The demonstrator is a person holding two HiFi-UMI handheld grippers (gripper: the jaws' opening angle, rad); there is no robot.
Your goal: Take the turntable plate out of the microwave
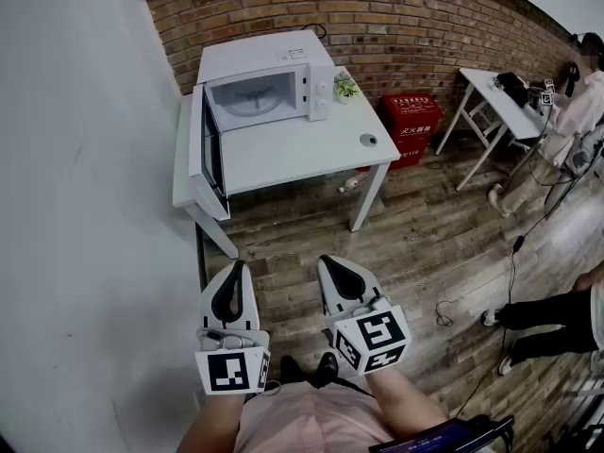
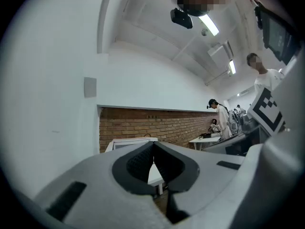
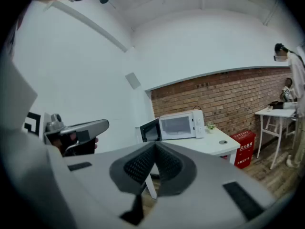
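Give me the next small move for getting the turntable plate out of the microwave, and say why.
Probably step forward to the white table and raise the right gripper toward the microwave. Its door stands open and the turntable plate shows inside, so nothing needs opening first. Both the right gripper and the left gripper are shut, empty and well short of the table.

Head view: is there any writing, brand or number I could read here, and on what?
Red box on the floor by the brick wall: white print, too blurred to read.
White microwave: no readable label.
Cubes on left gripper and right gripper: square patterns, no words.
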